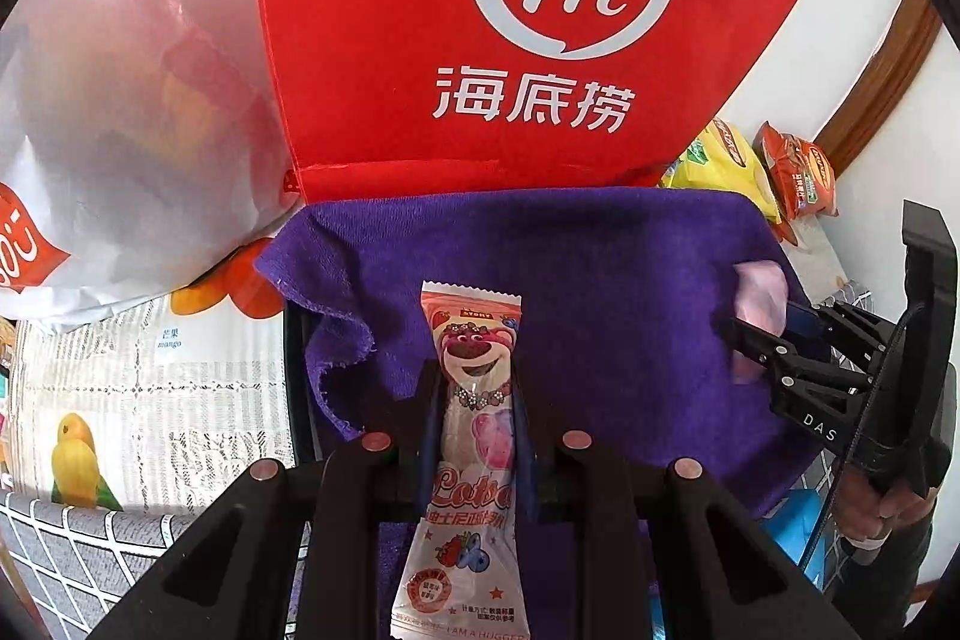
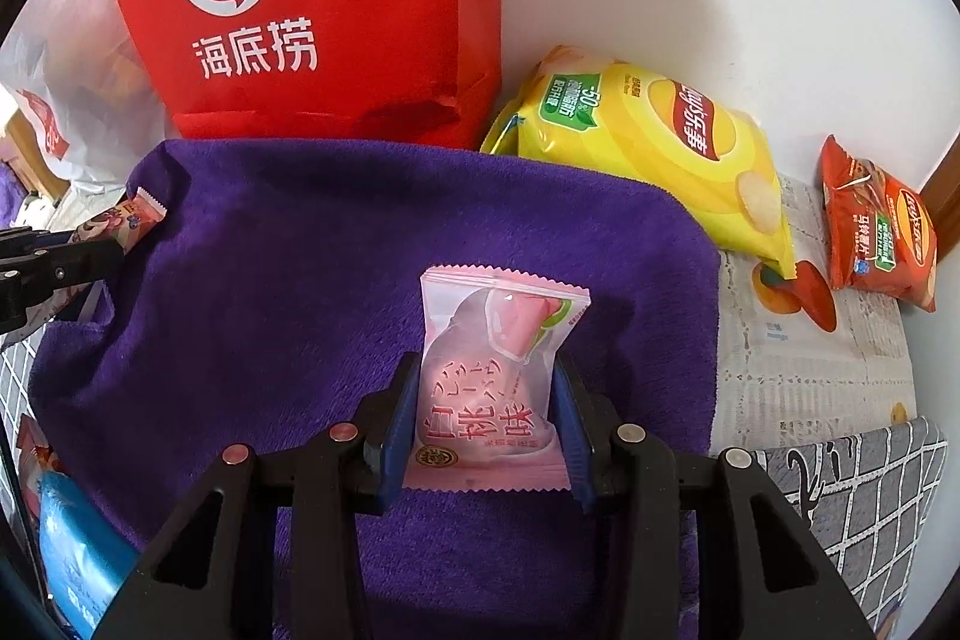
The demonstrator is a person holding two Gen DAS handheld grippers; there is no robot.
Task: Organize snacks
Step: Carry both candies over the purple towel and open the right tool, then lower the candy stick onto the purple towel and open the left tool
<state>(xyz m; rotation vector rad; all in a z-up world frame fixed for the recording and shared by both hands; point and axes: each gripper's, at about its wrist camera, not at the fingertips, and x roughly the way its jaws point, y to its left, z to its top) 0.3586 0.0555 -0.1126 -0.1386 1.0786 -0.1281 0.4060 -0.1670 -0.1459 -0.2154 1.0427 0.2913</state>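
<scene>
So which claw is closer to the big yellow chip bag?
Right. The right claw, holding a pink snack over the purple towel, has the yellow chip bag just up to its right. The left claw is farther off, beyond the right one.

red bags (image 2: pixel 312 4): 1 | purple towels (image 2: pixel 300 280): 1 | chip bags (image 2: pixel 660 148): 2 | small wrapped snacks (image 2: pixel 498 376): 2

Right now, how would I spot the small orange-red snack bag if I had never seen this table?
Start at the big red bag standing against the white wall, then look right, past the yellow chip bag leaning beside it. Farther right, near the wooden trim in the corner, the small orange-red snack bag sits alone on the patterned tablecloth. It is much smaller than the yellow one, and it is off the purple towel.
</scene>
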